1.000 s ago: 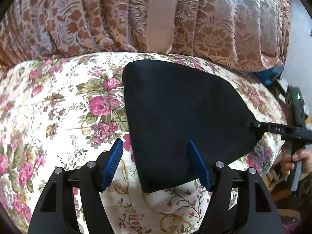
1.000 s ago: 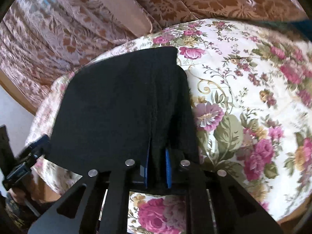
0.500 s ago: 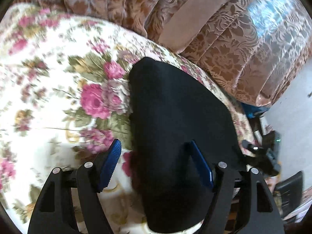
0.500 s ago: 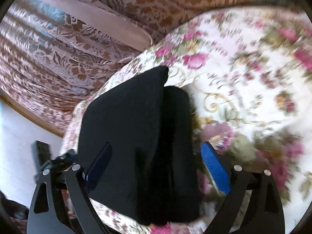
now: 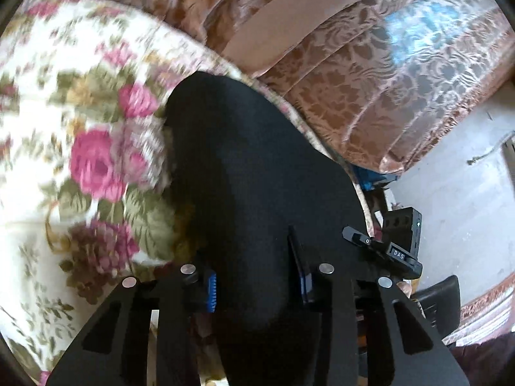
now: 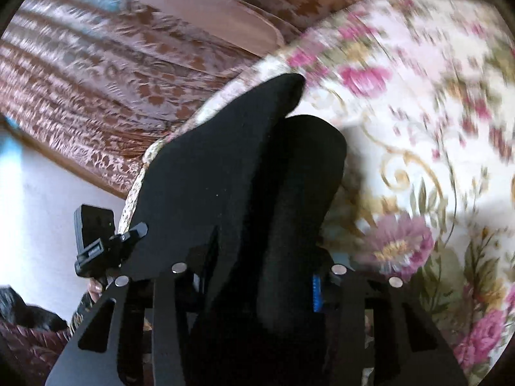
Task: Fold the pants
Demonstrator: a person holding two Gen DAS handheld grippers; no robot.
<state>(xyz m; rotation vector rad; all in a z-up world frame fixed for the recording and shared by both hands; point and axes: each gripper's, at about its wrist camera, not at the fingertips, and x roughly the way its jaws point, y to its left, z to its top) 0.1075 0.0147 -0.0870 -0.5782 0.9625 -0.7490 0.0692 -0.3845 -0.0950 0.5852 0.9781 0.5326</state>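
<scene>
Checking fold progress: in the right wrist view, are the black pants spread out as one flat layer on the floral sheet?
No: the black pants lie doubled, one fold overlapping another.

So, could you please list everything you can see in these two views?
black pants: one, black, folded, lying on the bedspread near its edge.
bedspread: one, white with pink roses, under the pants.
drape: one, brown damask, behind the bedspread.
pale floor or wall: one, grey-white, beyond the bedspread's edge.
left gripper: one, black with blue pads, jaws closed on the pants' near edge.
right gripper: one, black with blue pads, jaws closed on the pants' near edge.
</scene>
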